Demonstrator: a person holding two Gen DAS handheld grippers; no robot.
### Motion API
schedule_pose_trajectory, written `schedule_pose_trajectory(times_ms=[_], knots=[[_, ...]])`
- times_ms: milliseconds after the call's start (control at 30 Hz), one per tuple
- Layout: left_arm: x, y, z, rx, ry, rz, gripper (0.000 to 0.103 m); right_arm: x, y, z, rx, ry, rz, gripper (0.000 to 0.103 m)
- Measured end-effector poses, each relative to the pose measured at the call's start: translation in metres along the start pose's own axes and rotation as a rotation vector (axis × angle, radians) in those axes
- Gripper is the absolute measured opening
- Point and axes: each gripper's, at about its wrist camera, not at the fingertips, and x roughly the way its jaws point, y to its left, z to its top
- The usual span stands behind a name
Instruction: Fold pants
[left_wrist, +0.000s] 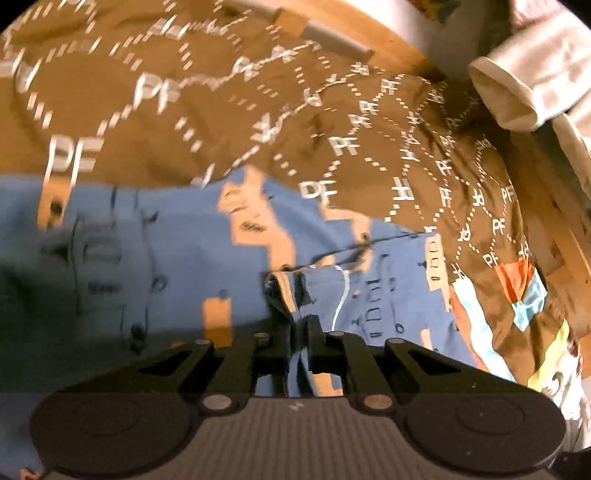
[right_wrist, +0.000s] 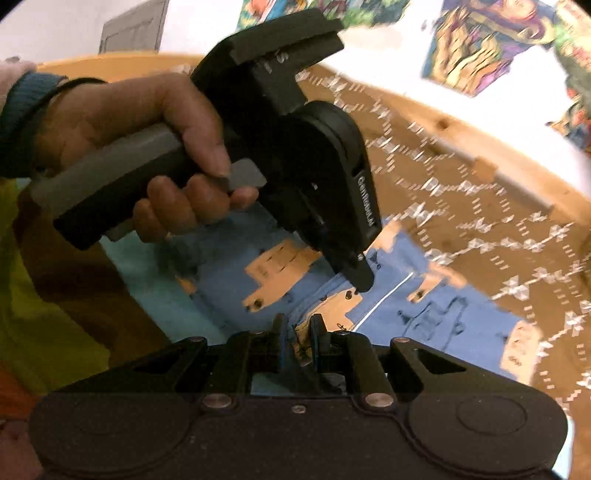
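Blue pants (left_wrist: 166, 251) with orange patches lie spread on a brown bedspread (left_wrist: 147, 92) printed with white letters. At the bottom centre of the left wrist view, my left gripper (left_wrist: 299, 328) is shut on a bunched edge of the pants beside a white drawstring (left_wrist: 341, 295). In the right wrist view the pants (right_wrist: 443, 314) stretch away to the right. My right gripper (right_wrist: 298, 332) is shut on a fold of the pants. Just beyond it, a hand (right_wrist: 147, 122) holds the left gripper (right_wrist: 360, 282), whose tips pinch the same edge.
A white cloth (left_wrist: 517, 85) lies at the bedspread's far right corner. A wooden bed frame (left_wrist: 369, 26) borders the bedspread, with a white wall and colourful posters (right_wrist: 480, 44) behind. Bright patches (left_wrist: 517, 295) mark the bedspread at right. A person's yellow-green clothing (right_wrist: 37, 295) fills the left side.
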Motion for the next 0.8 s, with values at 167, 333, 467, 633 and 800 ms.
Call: schedule_pose_trajectory(times_ms=[167, 333, 467, 633, 800], knots=[[-0.008, 0.013, -0.003, -0.066, -0.014, -0.038, 0.020, -0.013, -0.008, -0.011, -0.011, -0.008, 0.011, 0.029], [-0.028, -0.020, -0.014, 0.060, -0.124, 0.130, 0.071, -0.049, -0.051, -0.027, -0.050, -0.040, -0.203, 0.059], [-0.008, -0.046, -0.020, 0.110, -0.113, 0.277, 0.085, -0.035, -0.101, -0.026, -0.003, -0.062, -0.423, 0.082], [0.014, -0.051, -0.027, 0.142, -0.111, 0.369, 0.087, 0.027, -0.132, -0.032, -0.038, 0.065, -0.505, 0.088], [-0.025, -0.044, -0.036, 0.080, -0.176, 0.315, 0.093, -0.004, -0.129, -0.035, 0.057, -0.026, -0.476, 0.094]])
